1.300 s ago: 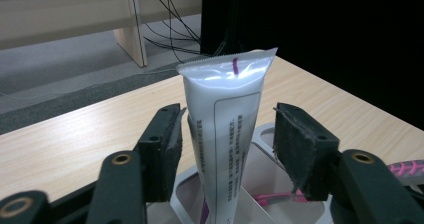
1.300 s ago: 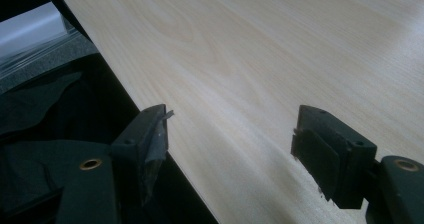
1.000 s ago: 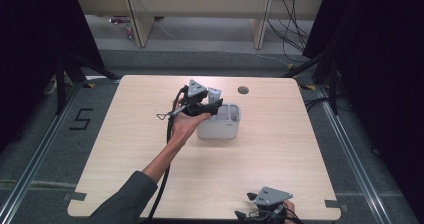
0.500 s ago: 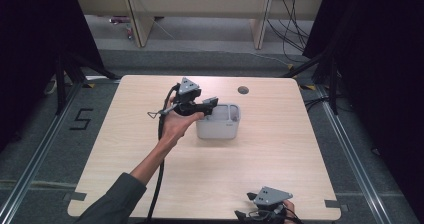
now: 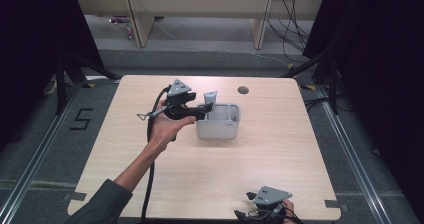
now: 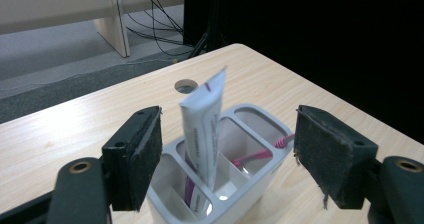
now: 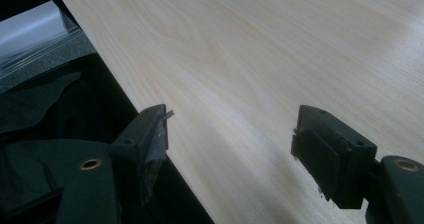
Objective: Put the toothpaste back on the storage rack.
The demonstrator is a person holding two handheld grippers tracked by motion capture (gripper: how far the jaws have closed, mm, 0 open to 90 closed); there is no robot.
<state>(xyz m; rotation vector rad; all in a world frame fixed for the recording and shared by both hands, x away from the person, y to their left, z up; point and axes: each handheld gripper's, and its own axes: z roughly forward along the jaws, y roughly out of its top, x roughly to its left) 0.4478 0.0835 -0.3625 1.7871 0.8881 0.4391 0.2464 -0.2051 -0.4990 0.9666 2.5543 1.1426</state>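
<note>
A white compartment holder stands near the middle of the table. A white toothpaste tube stands tilted in its left compartment, crimped end up. A pink toothbrush lies in a middle compartment of the holder. My left gripper hovers just left of the holder, pointing at it. Its jaws have just been opening and stand wide, with the tube beyond the pads and untouched. My left gripper holds nothing. My right gripper rests at the table's front edge, open and empty.
A round cable hole lies in the tabletop behind the holder. Wooden shelf legs and loose cables are on the floor beyond the table. Black curtains flank both sides. The table's front edge runs under my right gripper.
My left gripper has drawn back to the left from above the holder, leaving the tube standing in it. The right gripper has not moved.
</note>
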